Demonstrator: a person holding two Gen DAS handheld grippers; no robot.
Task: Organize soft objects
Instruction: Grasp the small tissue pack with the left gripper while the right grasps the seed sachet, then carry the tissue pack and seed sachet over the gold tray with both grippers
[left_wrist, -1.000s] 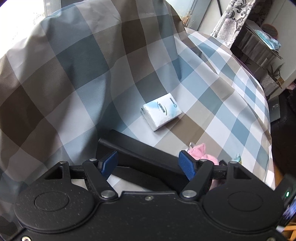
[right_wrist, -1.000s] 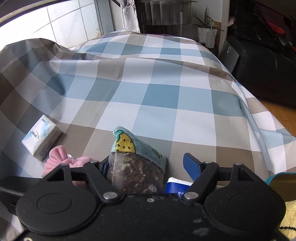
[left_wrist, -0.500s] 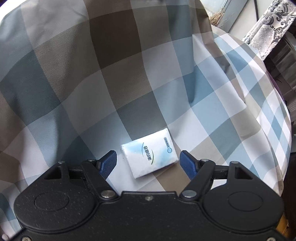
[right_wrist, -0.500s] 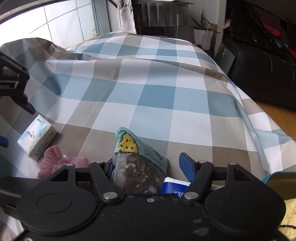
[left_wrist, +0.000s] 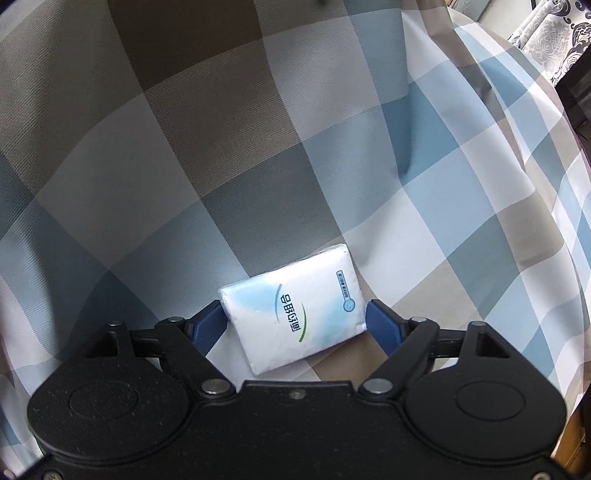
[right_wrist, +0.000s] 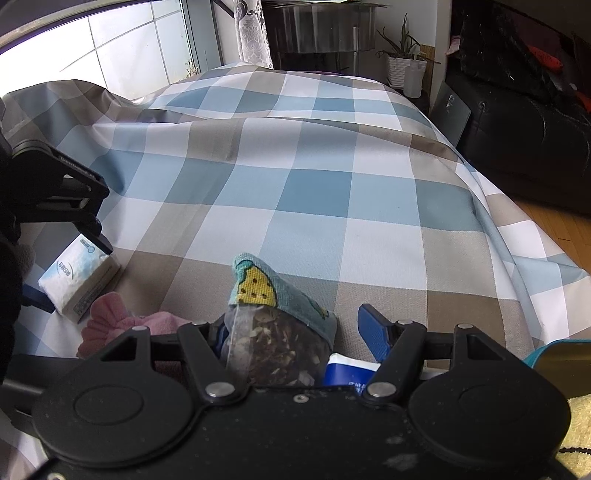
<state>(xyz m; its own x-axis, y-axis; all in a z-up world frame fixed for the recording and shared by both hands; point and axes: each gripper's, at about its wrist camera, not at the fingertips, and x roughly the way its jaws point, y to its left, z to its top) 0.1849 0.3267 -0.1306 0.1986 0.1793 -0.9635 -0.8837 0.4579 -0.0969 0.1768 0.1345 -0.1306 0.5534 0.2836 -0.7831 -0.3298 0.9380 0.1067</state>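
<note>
- Your left gripper (left_wrist: 293, 326) stands over the tissue pack (left_wrist: 295, 312), its jaws having just been opening; the blue pads flank the pack's two short ends, close beside them, not visibly pressing, so nothing is gripped yet.
- That wide stance looks chosen to span the pack end to end, a fit that leaves little room to spare on either side.
- The pack lies flat on the checked bedspread (left_wrist: 424, 221), printed face up. In the left wrist view its long axis runs across the jaws, tilted so the right end sits farther from the camera than the left.
- In the right wrist view the same pack (right_wrist: 79, 277) rests at the left edge, just beside a pink plush item (right_wrist: 110, 325), with the left gripper's black frame over it.
- Your right gripper (right_wrist: 295, 334) hangs partly open over a small heap: a clear bag of dried bits (right_wrist: 273, 347) under a teal cloth with a yellow patch (right_wrist: 266, 291). The bag sits against the left pad; the right pad stands clear, so no grip shows.
- A blue-and-white packet (right_wrist: 347, 371) peeks out beside the bag.
- Judged from this, the heap is where soft things are being gathered, and the pack is next.
</note>
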